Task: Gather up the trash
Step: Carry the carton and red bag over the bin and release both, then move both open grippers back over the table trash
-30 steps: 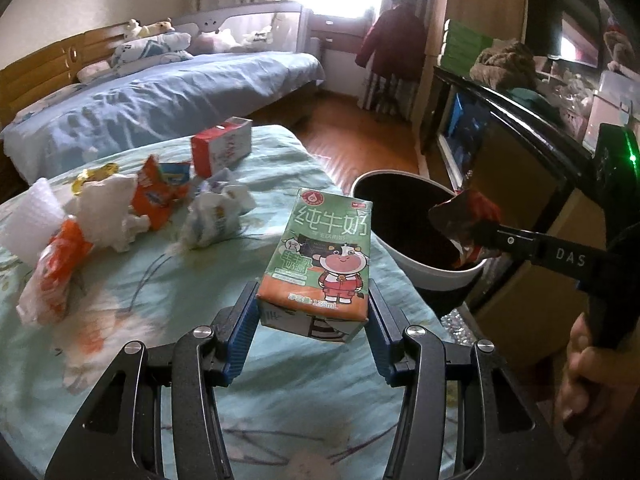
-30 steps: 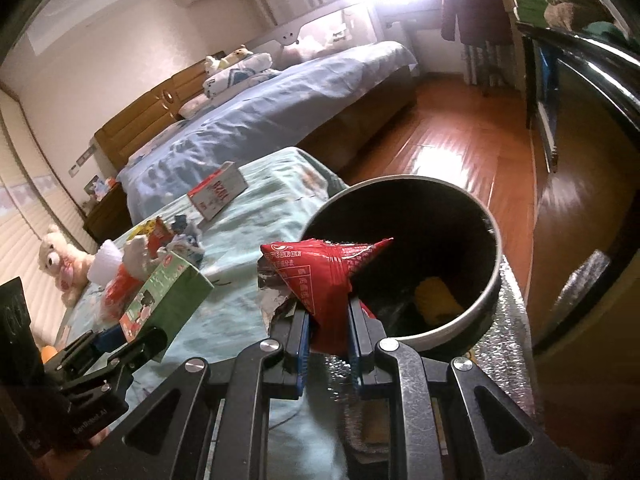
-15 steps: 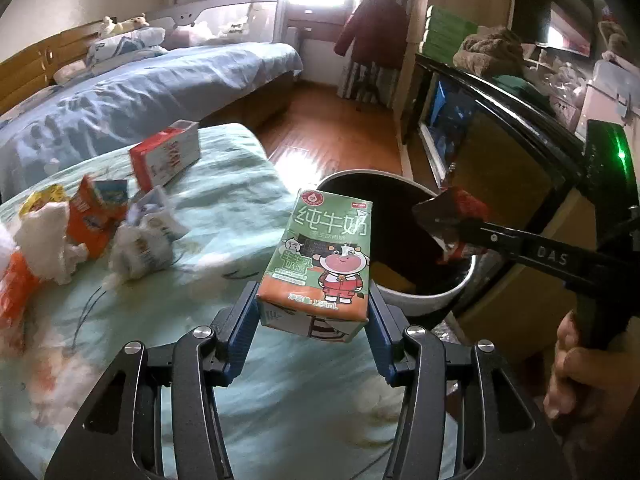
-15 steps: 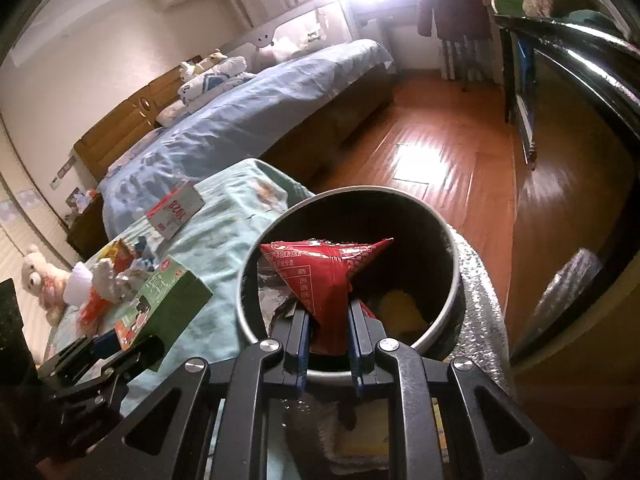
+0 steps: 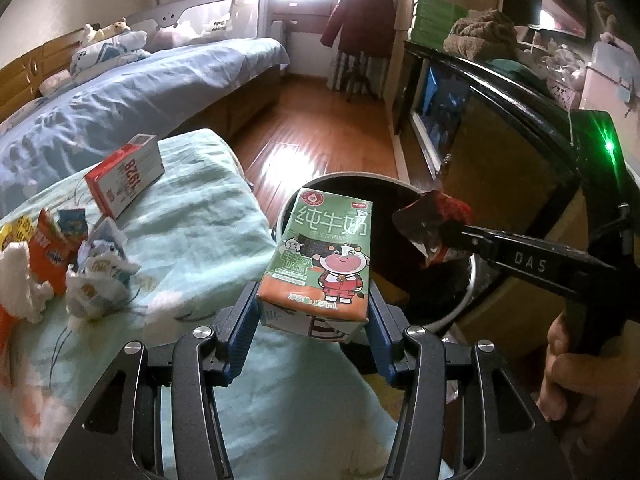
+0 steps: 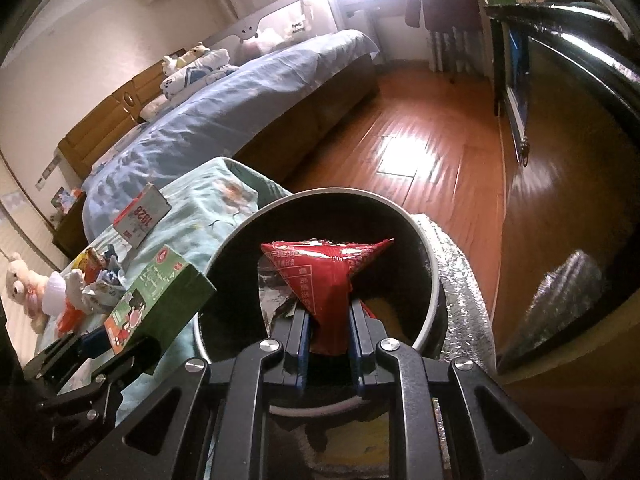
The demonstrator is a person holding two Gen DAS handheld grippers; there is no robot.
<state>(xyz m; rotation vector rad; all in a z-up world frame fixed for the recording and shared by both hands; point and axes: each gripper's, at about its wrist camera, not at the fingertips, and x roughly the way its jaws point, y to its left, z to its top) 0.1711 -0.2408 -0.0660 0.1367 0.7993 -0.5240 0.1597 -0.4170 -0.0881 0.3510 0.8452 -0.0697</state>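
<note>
On my left gripper [image 5: 314, 320] the blue fingers [image 5: 242, 322] are partway open and pressed against both sides of a green milk carton [image 5: 324, 260], which stands upright between them with its cow picture facing the camera. The carton hangs over the near rim of the round trash bin [image 5: 466, 300], with the mint-green bedspread [image 5: 200, 220] below and to the left. My right gripper [image 6: 328, 330] has its fingers [image 6: 300, 334] nearly closed, pinching the lower corner of a crumpled red snack wrapper [image 6: 324, 272]; in the right wrist view the wrapper sits directly over the dark mouth of the bin [image 6: 434, 280], and something yellow shows at the bottom inside. From the left wrist view I can see the same wrapper [image 5: 436, 228] at the tip of the right gripper's long black fingers, above the far side of the bin, and a hand [image 5: 572, 376] gripping the handle at the right edge. More trash lies on the bedspread well apart from the bin: a red and white box [image 5: 126, 178] lying on its side, a crumpled white and blue wrapper [image 5: 98, 276], an orange packet [image 5: 50, 254] beside it and white tissue [image 5: 20, 280] at the left edge. A bed with a blue cover [image 5: 120, 96] stands beyond, and wooden floor [image 5: 320, 128] runs toward the window.
</note>
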